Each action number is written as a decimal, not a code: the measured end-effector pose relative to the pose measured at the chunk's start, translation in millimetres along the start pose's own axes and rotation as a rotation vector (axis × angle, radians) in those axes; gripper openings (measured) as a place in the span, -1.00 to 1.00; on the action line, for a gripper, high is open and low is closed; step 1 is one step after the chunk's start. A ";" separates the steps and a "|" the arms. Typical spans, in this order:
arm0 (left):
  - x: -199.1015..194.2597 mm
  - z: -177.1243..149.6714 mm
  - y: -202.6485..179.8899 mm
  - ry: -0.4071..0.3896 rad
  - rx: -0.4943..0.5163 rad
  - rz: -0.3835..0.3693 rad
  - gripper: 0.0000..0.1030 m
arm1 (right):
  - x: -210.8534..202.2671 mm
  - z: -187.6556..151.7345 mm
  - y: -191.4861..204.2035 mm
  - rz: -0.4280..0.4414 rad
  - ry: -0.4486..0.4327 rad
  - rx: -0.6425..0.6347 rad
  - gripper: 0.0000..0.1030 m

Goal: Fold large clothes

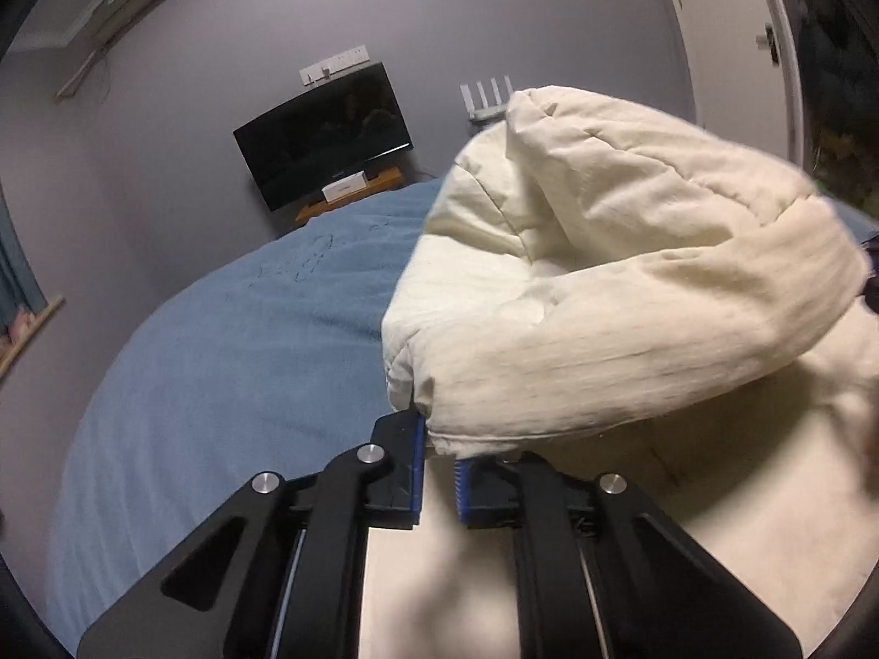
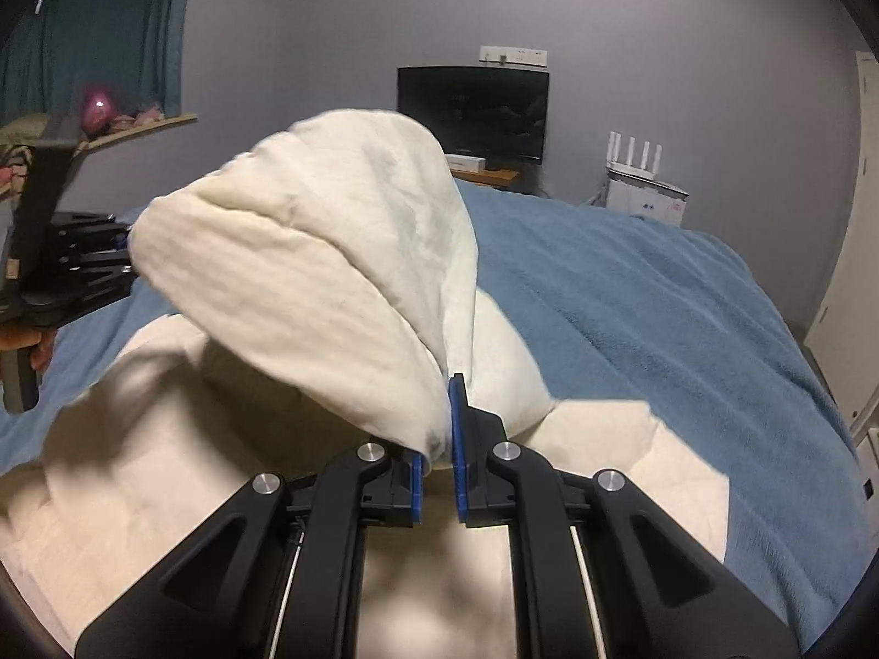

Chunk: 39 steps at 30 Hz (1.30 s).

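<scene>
Blue bedspread (image 2: 632,296) below: left gripper (image 1: 438,442) and right gripper (image 2: 438,442) each clenched on cream padded garment (image 2: 307,274), edge lifted to fold over.

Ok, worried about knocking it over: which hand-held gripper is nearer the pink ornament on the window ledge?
Left. The left hand-held gripper is on the side of the pink ornament; the right hand-held gripper is farther across the bed.

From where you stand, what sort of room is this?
Most likely a bedroom: a bed under a blue blanket, a dark television against the grey wall, and a curtained window with a sill.
</scene>
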<state>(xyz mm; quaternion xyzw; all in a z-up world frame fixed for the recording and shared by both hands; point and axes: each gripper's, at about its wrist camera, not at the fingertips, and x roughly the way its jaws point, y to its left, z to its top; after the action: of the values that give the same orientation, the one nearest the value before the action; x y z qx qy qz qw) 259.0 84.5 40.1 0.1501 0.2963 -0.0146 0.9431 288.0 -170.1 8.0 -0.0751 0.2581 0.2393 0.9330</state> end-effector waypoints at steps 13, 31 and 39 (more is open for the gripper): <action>-13.2 -112.0 -26.7 0.213 0.071 -0.090 -0.78 | -20.2 -64.0 42.7 0.047 0.103 -0.182 -0.87; -66.3 -57.3 -13.0 0.040 -0.204 -0.323 0.75 | -0.4 -50.8 34.0 0.023 0.173 -0.065 -0.86; -8.3 -39.7 -27.6 0.174 -0.360 -0.460 0.48 | -4.8 -45.3 39.5 0.001 0.171 -0.069 -0.86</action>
<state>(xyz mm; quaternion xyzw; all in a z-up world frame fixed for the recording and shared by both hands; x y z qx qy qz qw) 226.9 69.2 6.3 -0.0898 0.4001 -0.1620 0.8976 244.9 -149.4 -28.9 -0.1272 0.3284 0.2414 0.9043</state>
